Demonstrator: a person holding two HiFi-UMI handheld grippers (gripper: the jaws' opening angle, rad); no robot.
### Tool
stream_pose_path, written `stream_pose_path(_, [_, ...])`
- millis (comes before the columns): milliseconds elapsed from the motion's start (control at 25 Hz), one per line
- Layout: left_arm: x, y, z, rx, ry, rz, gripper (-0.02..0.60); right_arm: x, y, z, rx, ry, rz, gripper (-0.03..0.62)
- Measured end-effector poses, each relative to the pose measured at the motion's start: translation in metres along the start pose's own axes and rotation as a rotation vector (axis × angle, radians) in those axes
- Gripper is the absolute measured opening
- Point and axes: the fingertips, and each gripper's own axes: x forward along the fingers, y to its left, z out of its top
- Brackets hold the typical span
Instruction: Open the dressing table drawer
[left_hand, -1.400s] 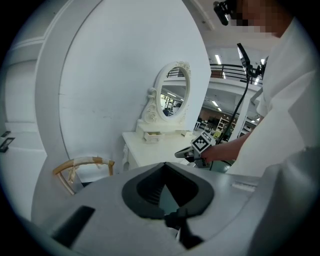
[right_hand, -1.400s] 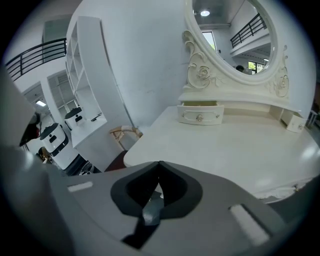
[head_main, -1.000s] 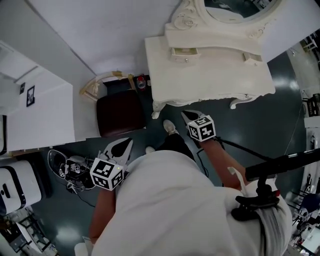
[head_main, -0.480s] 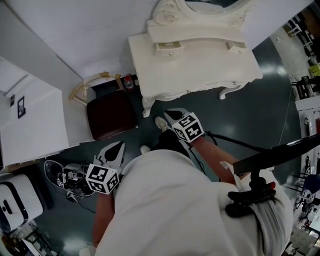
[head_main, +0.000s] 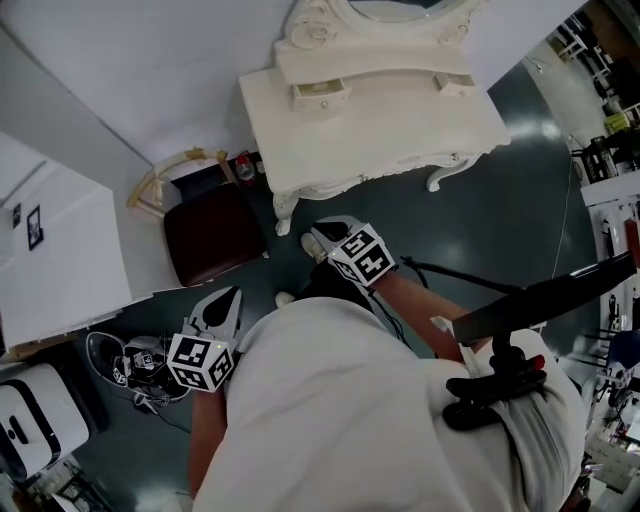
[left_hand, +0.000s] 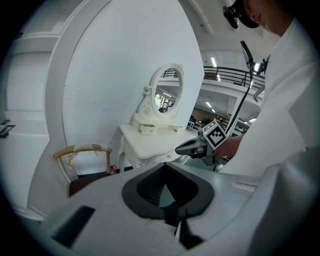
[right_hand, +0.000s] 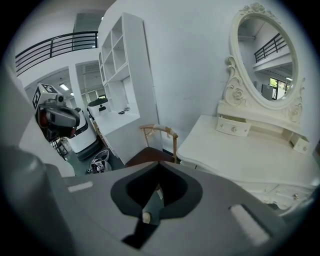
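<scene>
The white dressing table (head_main: 400, 125) stands against the wall under an oval mirror (right_hand: 267, 60). Two small drawers sit on its top: one with a knob on the left (head_main: 322, 93), also seen in the right gripper view (right_hand: 233, 126), and one on the right (head_main: 453, 83); both are closed. My right gripper (head_main: 320, 233) is shut and empty, hanging short of the table's front edge and apart from it. My left gripper (head_main: 226, 300) is lower and further left, over the floor, also shut and empty. From the left gripper view I see the right gripper (left_hand: 196, 148) in front of the table (left_hand: 150, 142).
A dark-seated chair (head_main: 212, 236) with a curved wooden back stands left of the table. A white shelf unit (right_hand: 125, 75) runs along the left wall. A tangle of cables and gear (head_main: 135, 362) lies on the dark floor. A black boom (head_main: 540, 300) crosses at the right.
The table has slid left and down in the head view. My right gripper has moved left and a little up, nearer the table front. The left gripper has drifted slightly. Both stay shut.
</scene>
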Motion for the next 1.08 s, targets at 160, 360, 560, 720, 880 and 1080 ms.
stream_pose_path(160, [-0.001,0.003,0.000,-0.001,0.003,0.000,0.003,0.002,0.004,0.005,-0.008,-0.005,0.004,0.000])
stream_pose_path(360, [-0.004,0.007,-0.002,-0.004,0.005,0.004,0.003,0.005,0.010,0.008,-0.015,-0.005,0.012,0.000])
stream_pose_path(560, [-0.003,0.009,-0.002,-0.007,0.006,0.000,0.003,0.007,0.011,0.011,-0.018,-0.004,0.014,0.000])
stream_pose_path(720, [-0.005,0.010,-0.004,-0.011,0.008,0.000,0.003,0.007,0.014,0.012,-0.020,-0.001,0.017,0.000])
stream_pose_path(880, [-0.007,0.011,-0.006,-0.012,0.012,-0.002,0.003,0.009,0.017,0.013,-0.022,0.000,0.020,0.000])
stream_pose_path(1080, [-0.007,0.009,-0.007,-0.015,0.014,0.002,0.003,0.006,0.019,0.012,-0.023,0.001,0.024,0.000])
